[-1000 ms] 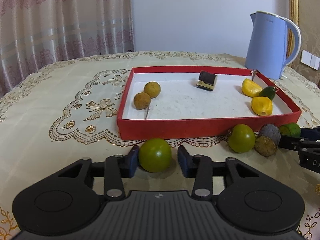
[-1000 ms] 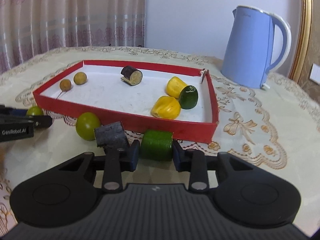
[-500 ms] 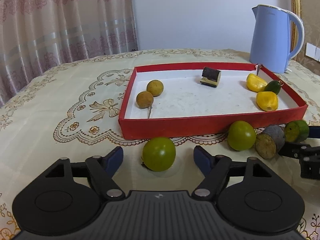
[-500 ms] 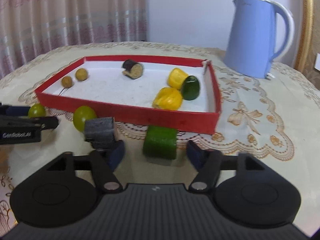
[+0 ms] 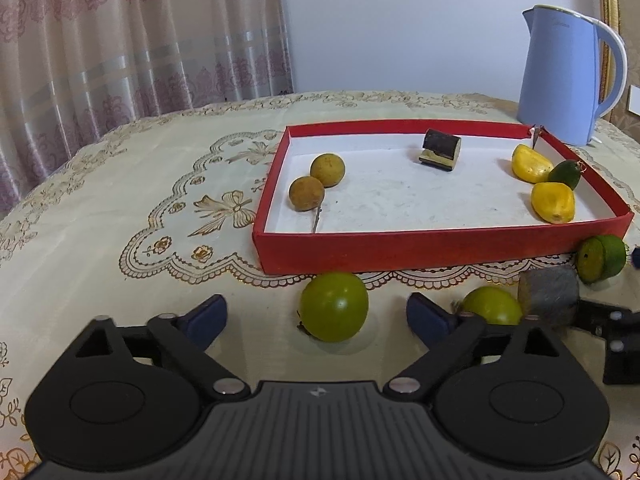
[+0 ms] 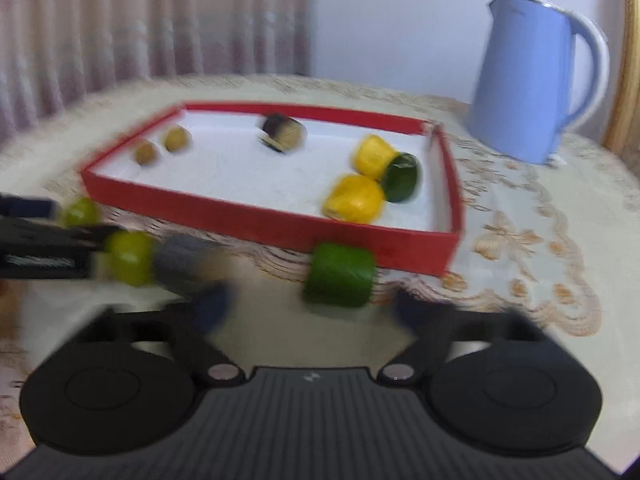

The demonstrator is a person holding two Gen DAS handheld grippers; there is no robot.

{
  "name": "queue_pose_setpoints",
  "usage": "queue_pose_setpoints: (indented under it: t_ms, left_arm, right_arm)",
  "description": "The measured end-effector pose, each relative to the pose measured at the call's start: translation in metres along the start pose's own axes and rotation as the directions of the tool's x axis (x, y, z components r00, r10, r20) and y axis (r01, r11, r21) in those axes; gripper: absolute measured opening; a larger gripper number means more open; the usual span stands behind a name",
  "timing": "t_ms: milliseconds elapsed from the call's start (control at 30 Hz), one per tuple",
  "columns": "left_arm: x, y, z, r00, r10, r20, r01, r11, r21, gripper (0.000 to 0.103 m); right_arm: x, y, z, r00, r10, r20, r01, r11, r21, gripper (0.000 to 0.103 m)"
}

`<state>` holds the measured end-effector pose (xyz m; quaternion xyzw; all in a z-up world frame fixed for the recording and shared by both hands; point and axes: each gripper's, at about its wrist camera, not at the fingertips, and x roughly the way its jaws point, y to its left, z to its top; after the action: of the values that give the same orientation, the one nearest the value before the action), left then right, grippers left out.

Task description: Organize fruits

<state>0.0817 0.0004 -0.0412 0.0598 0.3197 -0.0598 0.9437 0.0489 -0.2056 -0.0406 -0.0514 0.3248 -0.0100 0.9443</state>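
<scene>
— On the worktop (image 5: 120, 184), how much of the sorting looks finished?

— Roughly half, I'd judge. The red tray (image 5: 440, 246) already holds two yellow pieces (image 5: 553, 201) with a dark green piece (image 5: 565, 173) at its right end, a dark cut chunk (image 5: 441, 149) near the back, and two small brown round fruits (image 5: 306, 193) at the left.

— And outside it?

— Four things lie on the cloth just in front of the tray's near wall: a green round fruit (image 5: 334, 306), a second green round fruit (image 5: 493, 305), a grey cut chunk (image 5: 549, 290) touching that second fruit, and a green cut piece (image 5: 601, 253) by the tray's right corner.

— What about the blue kettle (image 5: 560, 76)?

— It stands behind the tray, well apart from the loose items.

— Are the tools carrying anything?

— No. The left tool (image 5: 316, 316) has its jaws spread wide, the first green fruit sitting between them untouched. The right tool (image 6: 304, 308) is blurred, yet its jaws also look apart, with the green cut piece (image 6: 339, 275) just ahead and free.

— So what remains?

— Likely getting those four loose items into the tray.
</scene>
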Motion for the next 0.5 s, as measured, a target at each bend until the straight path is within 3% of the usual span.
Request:
queue_pose_setpoints:
  t_ms: [233,500]
  left_arm:
    - [0.001,0.0,0.0,1.0,0.002,-0.007,-0.002,1.0,0.009,0.102]
    - [0.003,0.005,0.001,0.999,-0.023,-0.025,0.022,0.999,-0.029,0.102]
  right_arm:
    - [0.004,-0.019,-0.002,0.997,0.073,-0.03,-0.07,0.994,0.088,0.103]
    - [0.003,-0.016,-0.003,0.998,0.055,-0.031,-0.052,0.995,0.079,0.103]
